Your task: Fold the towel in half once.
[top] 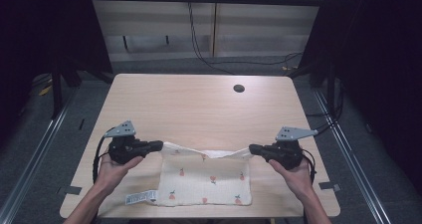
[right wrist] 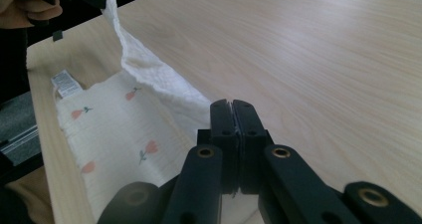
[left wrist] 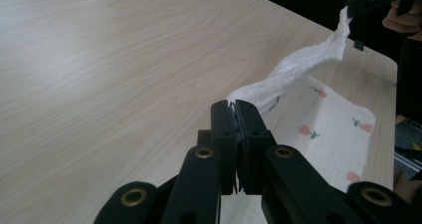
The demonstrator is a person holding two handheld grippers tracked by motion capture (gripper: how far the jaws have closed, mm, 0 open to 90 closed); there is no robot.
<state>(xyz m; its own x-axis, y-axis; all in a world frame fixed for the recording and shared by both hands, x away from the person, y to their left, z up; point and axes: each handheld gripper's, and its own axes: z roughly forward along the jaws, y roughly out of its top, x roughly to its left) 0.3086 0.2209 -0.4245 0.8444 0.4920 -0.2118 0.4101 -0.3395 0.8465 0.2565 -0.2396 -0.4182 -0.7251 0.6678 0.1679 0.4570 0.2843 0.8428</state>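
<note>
Two far corners of the soft, light cloth (top: 206,176) are pinched by the left gripper (top: 158,145) and right gripper (top: 253,148), so sagging is expected between them.

Beyond the cloth (top: 206,176), the far half of the table (top: 199,104) lies bare wood, so a gripper can sweep there freely; a small round hole (top: 239,88) sits flush far right of the cloth and blocks nothing. The cloth's raised far edge, stretched between the left gripper (top: 158,145) and the right gripper (top: 253,148), bars the way across it. Left and right of the cloth, narrow strips of tabletop are taken up by the hands. A label (top: 141,198) lies flat at the cloth's near left corner.
</note>
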